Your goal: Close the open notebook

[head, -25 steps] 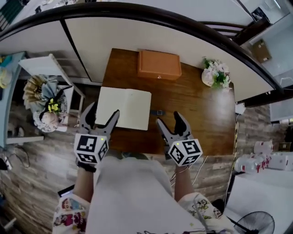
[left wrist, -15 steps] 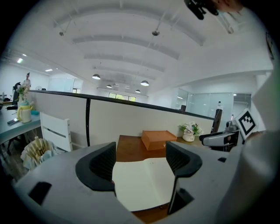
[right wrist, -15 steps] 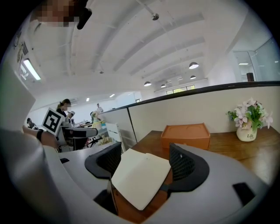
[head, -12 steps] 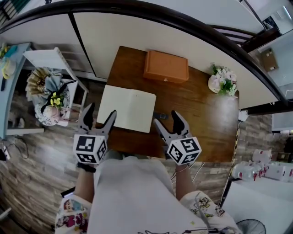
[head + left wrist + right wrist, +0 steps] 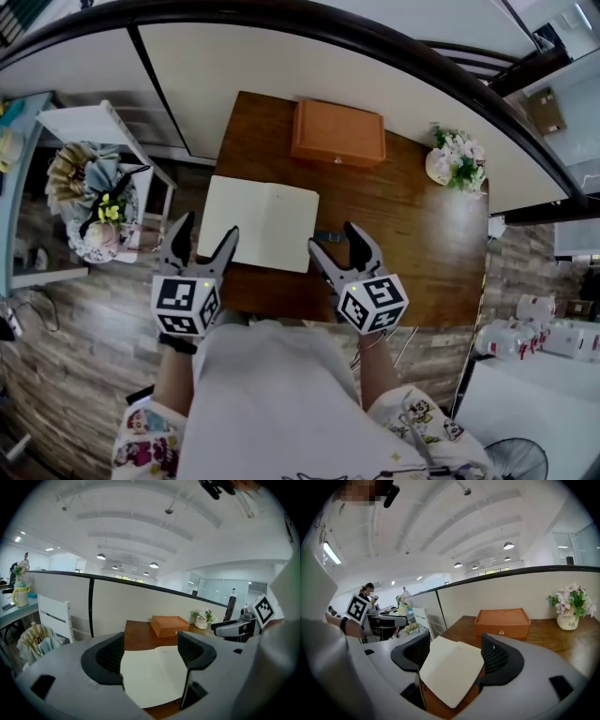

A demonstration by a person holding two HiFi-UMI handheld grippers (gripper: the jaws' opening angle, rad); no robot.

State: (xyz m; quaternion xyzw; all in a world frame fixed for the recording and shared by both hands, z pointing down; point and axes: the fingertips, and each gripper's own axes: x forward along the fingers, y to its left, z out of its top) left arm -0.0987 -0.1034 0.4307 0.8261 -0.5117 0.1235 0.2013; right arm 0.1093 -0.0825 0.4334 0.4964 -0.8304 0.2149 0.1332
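Observation:
An open notebook (image 5: 258, 222) with blank cream pages lies flat on the brown wooden table (image 5: 412, 225), near its front left. My left gripper (image 5: 201, 240) hangs open just short of the notebook's near left corner. Over the table's front edge, my right gripper (image 5: 338, 247) is open too, close to the notebook's near right corner. Neither touches it. In the left gripper view the notebook (image 5: 154, 676) shows between the open fingers (image 5: 110, 656). The right gripper view frames the notebook (image 5: 451, 669) the same way.
An orange box (image 5: 338, 132) stands at the table's back edge against a cream partition (image 5: 234, 66). A white vase of flowers (image 5: 454, 157) sits at the back right. A white chair (image 5: 103, 131) and a bouquet (image 5: 94, 202) stand left of the table.
My right gripper has crept left and forward toward the notebook's near right corner. The left gripper has barely shifted. The notebook stays open and flat.

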